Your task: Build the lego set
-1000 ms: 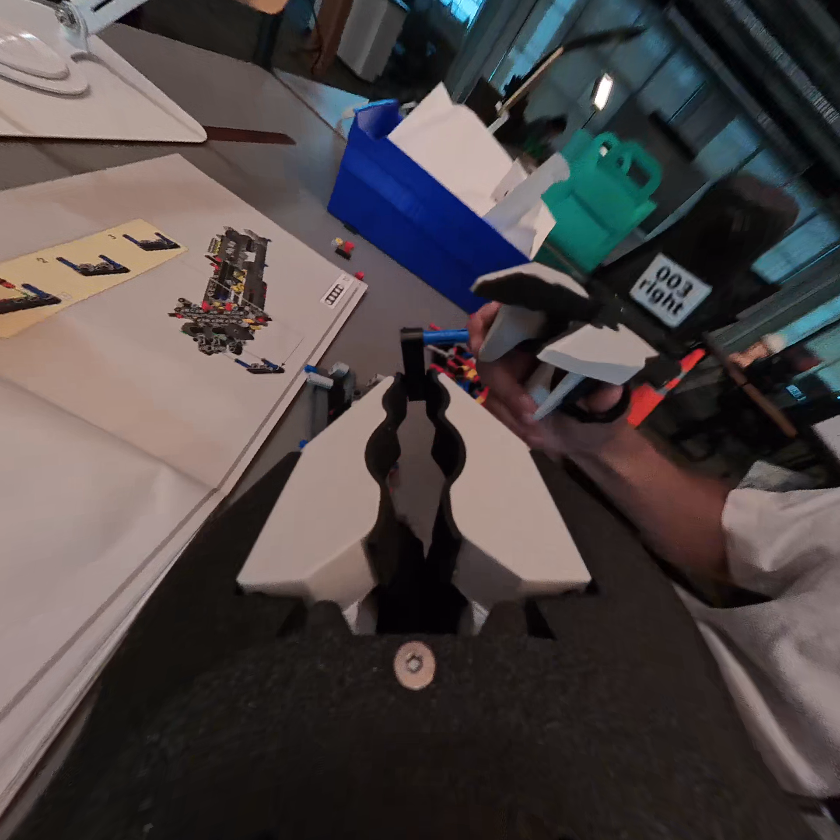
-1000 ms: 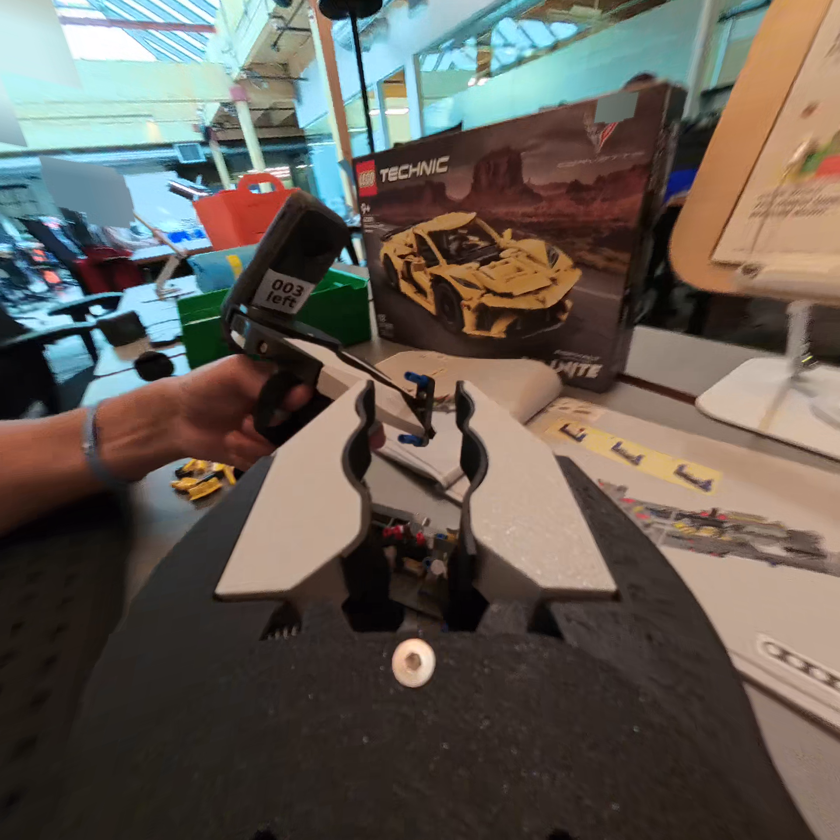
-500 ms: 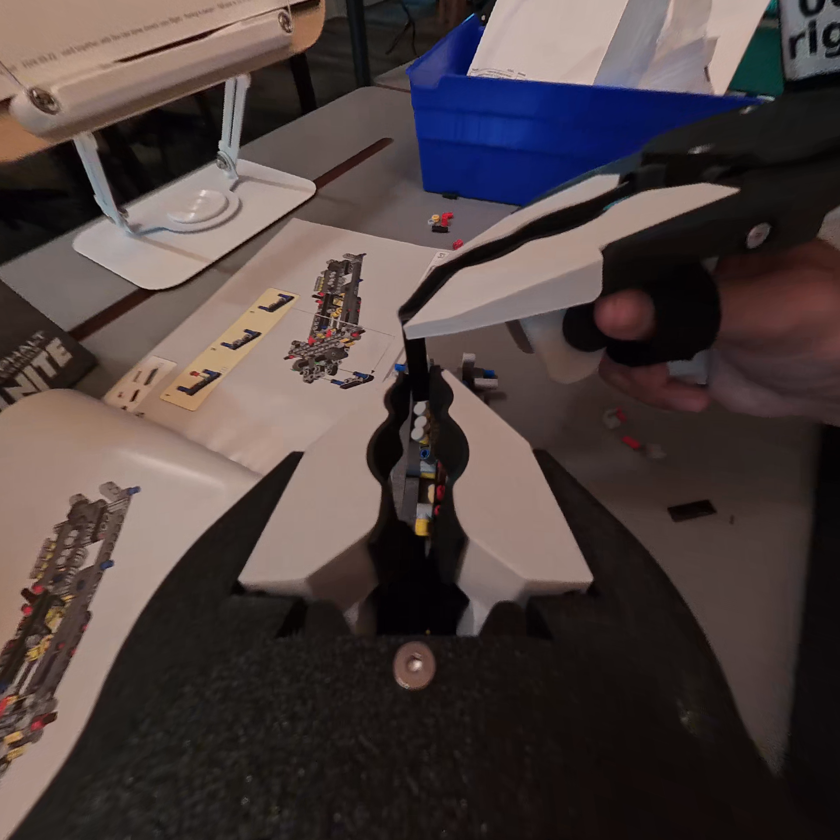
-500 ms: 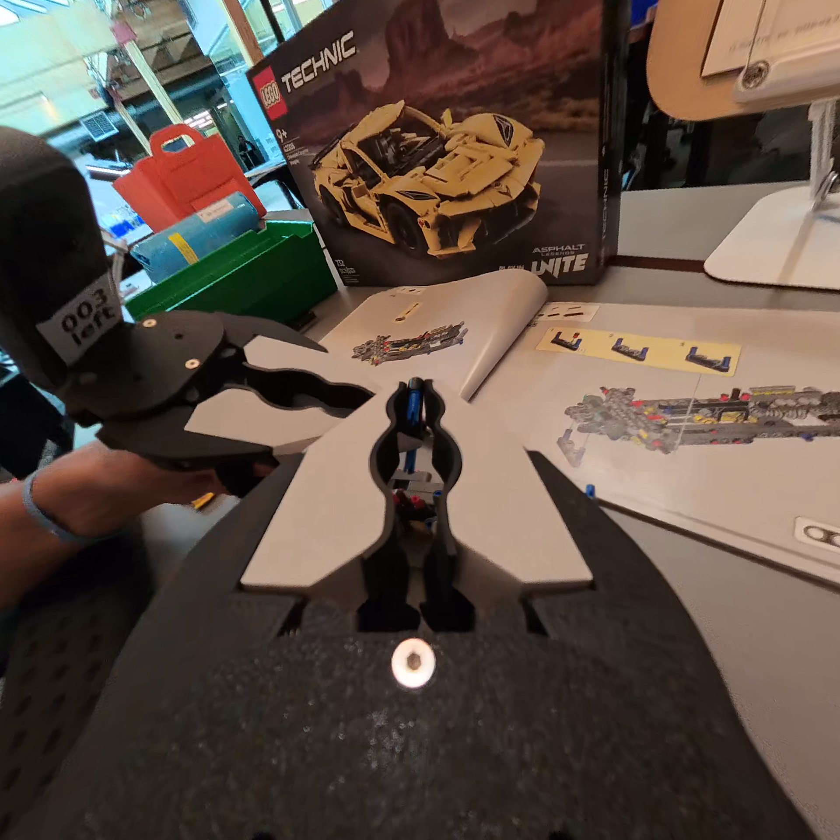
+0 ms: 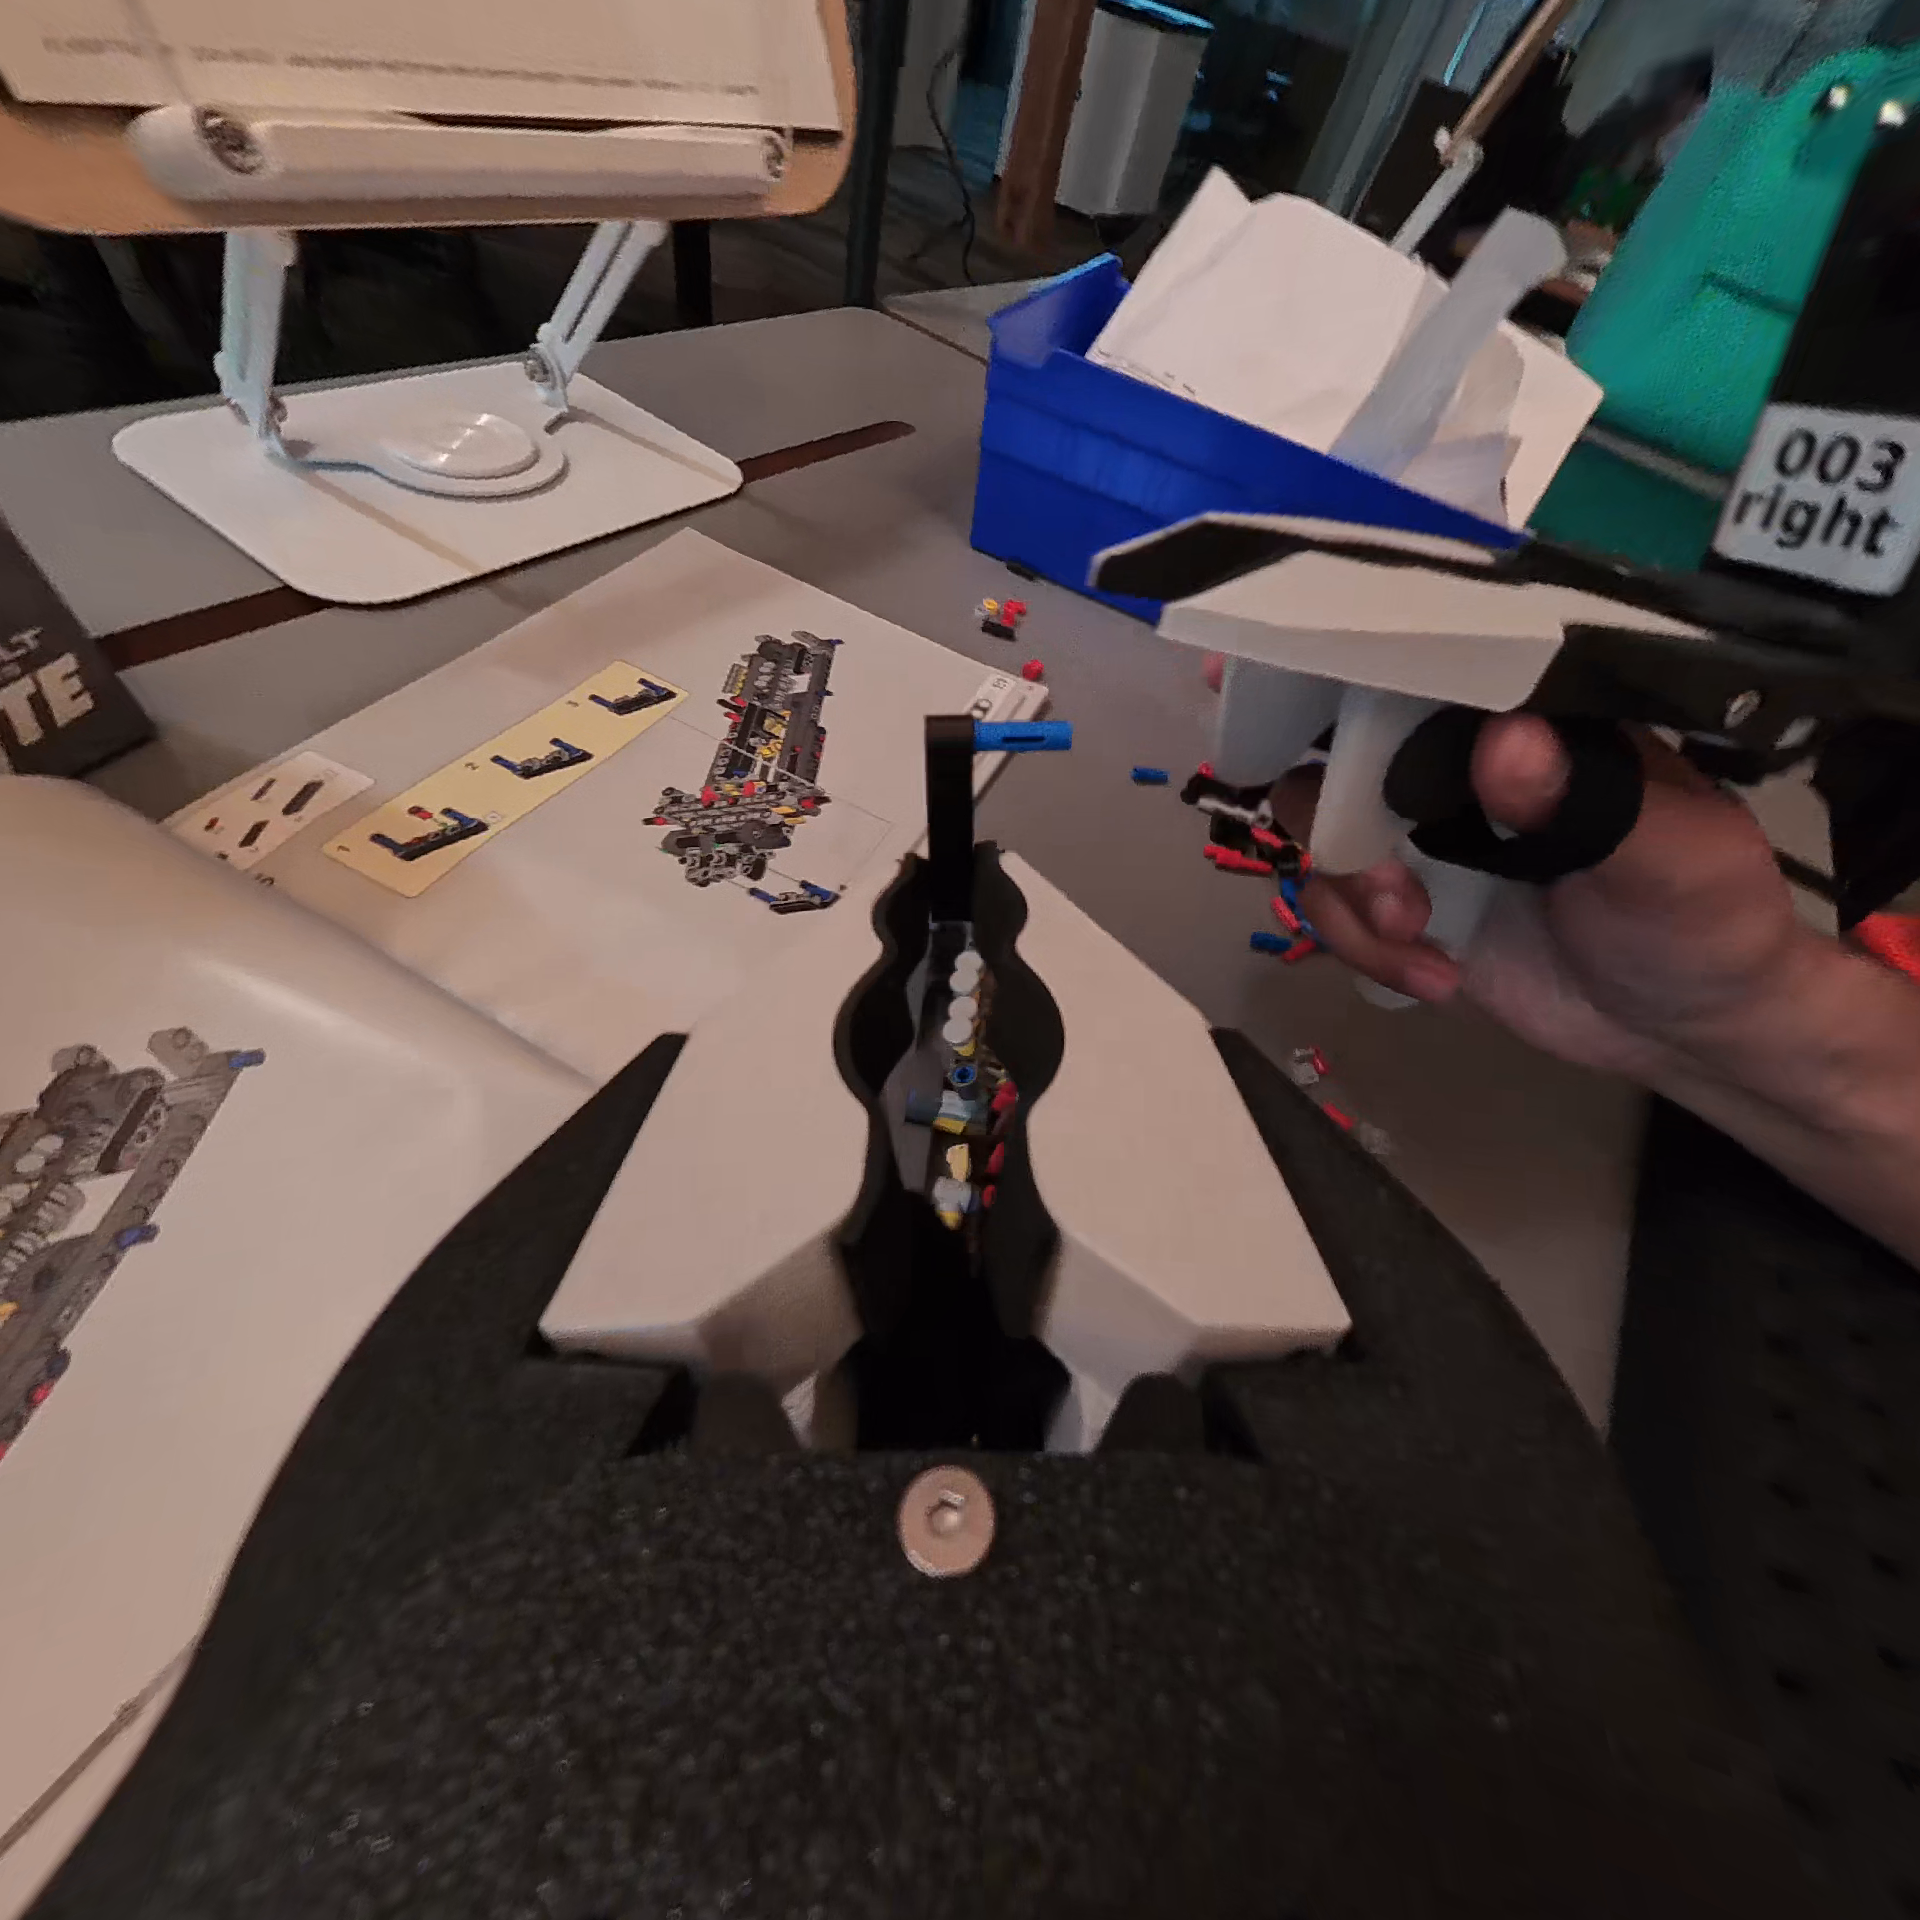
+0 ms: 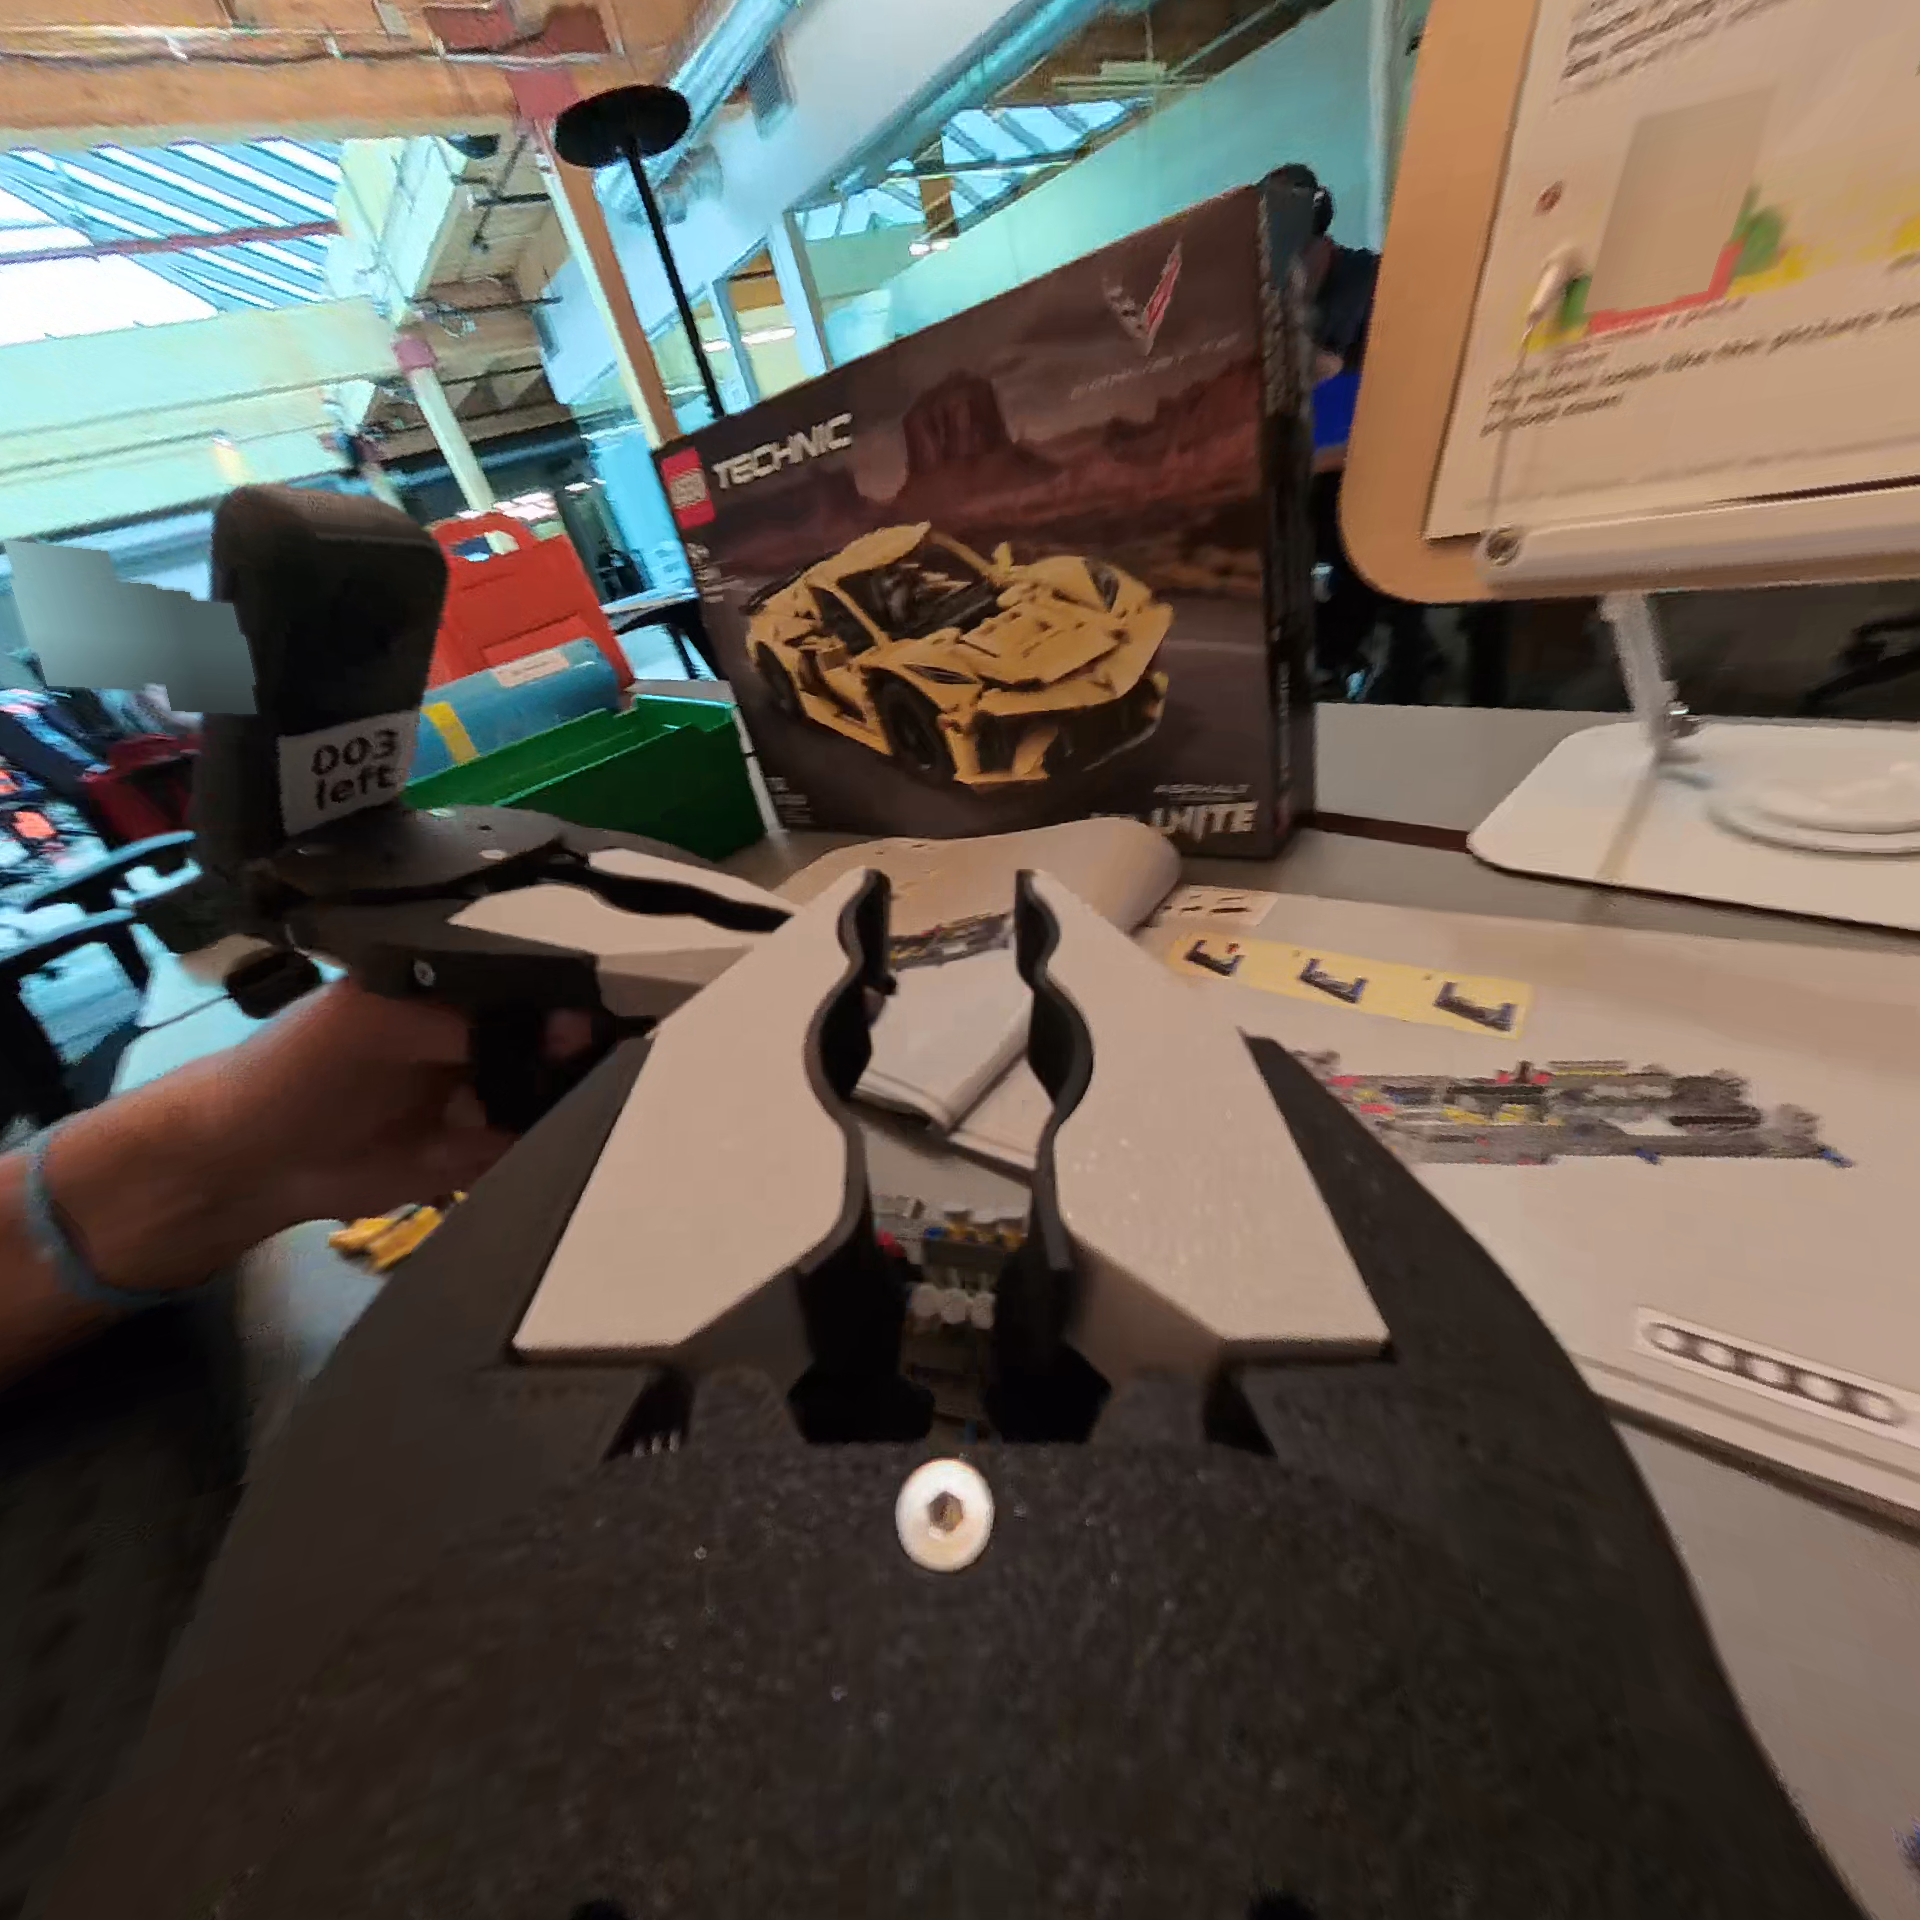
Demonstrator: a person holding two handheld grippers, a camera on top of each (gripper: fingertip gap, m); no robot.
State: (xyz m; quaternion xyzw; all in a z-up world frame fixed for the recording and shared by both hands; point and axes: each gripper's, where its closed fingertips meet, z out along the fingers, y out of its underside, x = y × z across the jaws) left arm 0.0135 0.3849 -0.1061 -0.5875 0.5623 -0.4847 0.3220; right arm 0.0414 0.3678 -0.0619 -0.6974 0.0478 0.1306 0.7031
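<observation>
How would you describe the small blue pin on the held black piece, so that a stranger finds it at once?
Start at the open instruction booklet; the left gripper pinches an upright black beam there. The blue pin sticks sideways from the beam's top, unlike the loose pins lying on the table.

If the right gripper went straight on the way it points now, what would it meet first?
Likely the open instruction booklet on the table, seen between the open right gripper fingers; depth is unclear, and the lego box stands farther behind.

Each camera sits just behind its own hand-held gripper, looking forward along the fingers and slightly down at the grey bench [image 5: 852,488]. The left view faces the blue plastic bin [image 5: 1122,488]; the right view faces the dark cardboard box [image 6: 997,644]. Both show the open white instruction booklet [image 5: 582,831] [image 6: 1558,1226].
</observation>
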